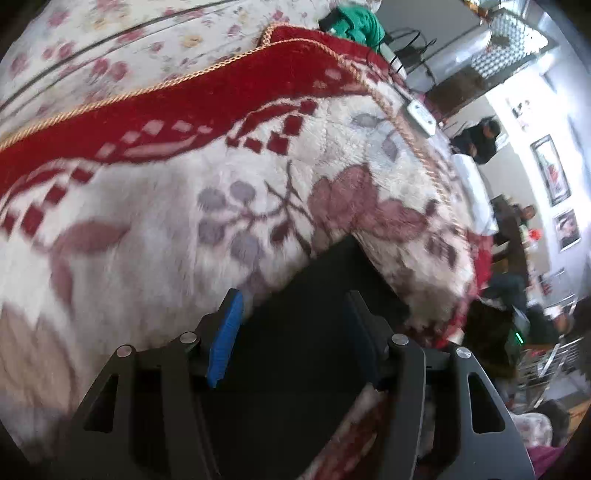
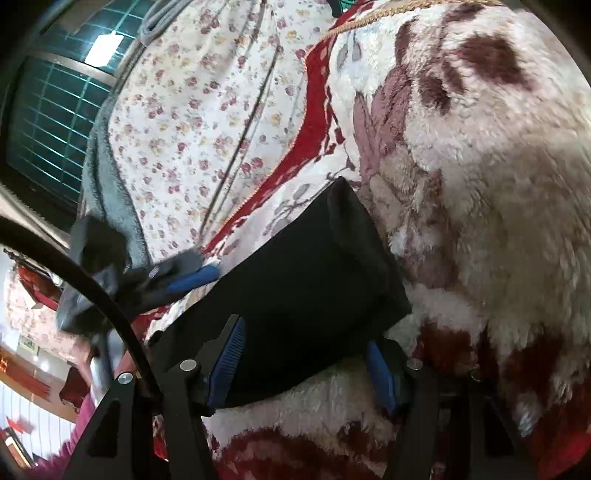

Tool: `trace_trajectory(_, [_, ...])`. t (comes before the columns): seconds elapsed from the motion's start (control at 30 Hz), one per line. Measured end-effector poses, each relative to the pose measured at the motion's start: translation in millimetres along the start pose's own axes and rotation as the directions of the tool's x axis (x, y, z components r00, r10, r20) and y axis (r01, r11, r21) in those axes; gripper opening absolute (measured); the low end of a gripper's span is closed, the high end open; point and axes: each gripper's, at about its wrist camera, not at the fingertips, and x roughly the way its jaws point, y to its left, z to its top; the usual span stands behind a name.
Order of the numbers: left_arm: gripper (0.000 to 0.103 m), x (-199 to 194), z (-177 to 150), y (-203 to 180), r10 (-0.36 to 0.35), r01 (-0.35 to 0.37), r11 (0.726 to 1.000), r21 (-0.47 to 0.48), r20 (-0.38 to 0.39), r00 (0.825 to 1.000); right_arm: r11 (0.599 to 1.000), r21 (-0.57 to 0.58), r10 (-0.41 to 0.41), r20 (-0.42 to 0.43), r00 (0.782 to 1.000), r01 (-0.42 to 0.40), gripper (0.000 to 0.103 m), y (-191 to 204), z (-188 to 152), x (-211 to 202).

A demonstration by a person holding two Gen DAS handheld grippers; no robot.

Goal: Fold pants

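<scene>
On the bed, right in front of both tools, the black pants point(image 2: 295, 280) lie folded into a compact dark block on the fleecy blanket point(image 1: 155, 229), white with red border and mauve flowers. The right tool point(image 2: 306, 358) hangs just over the near edge of the block, its blue pads spread wide; the cloth runs between them, but neither pad presses on it. In the same view the left tool point(image 2: 192, 280) shows at the far left end of the pants, blurred, one blue finger point(image 2: 195, 278) lying just beside the cloth; whether it touches is hard to say. From the left wrist, the left tool's point(image 1: 291, 332) jaws stand apart too, with the dark pants point(image 1: 314, 288) filling the gap and running up to a corner against the blanket. No pinch there either. Beyond the blanket's gold cord edge lies a floral sheet point(image 1: 110, 55), and a green garment point(image 1: 358, 22) sits at the far end. A barred window point(image 2: 48, 110) shows at upper left of the right view.
</scene>
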Motion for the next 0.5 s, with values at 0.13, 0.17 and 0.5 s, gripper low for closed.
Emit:
trace_trajectory(0.13, [0.057,31,13,-14,-0.017,0.019,0.999,0.037,-0.070,0.997,0.997,-0.080,-0.006,0.031,1.000,0.008,0.060,7,-14,-1])
trace_trajectory(0.17, [0.057,38,16,-20,-0.014,0.018,0.998,0.056,-0.078,0.997,0.995,-0.094,-0.018,0.028,0.999,0.020,0.061,9,-15,2])
trace_trajectory(0.5, [0.067,74,22,-46,0.057,-0.013,0.970,0.241,-0.175,0.983,0.997,-0.079,0.029,0.049,0.998,-0.025,0.062,3,-14,3])
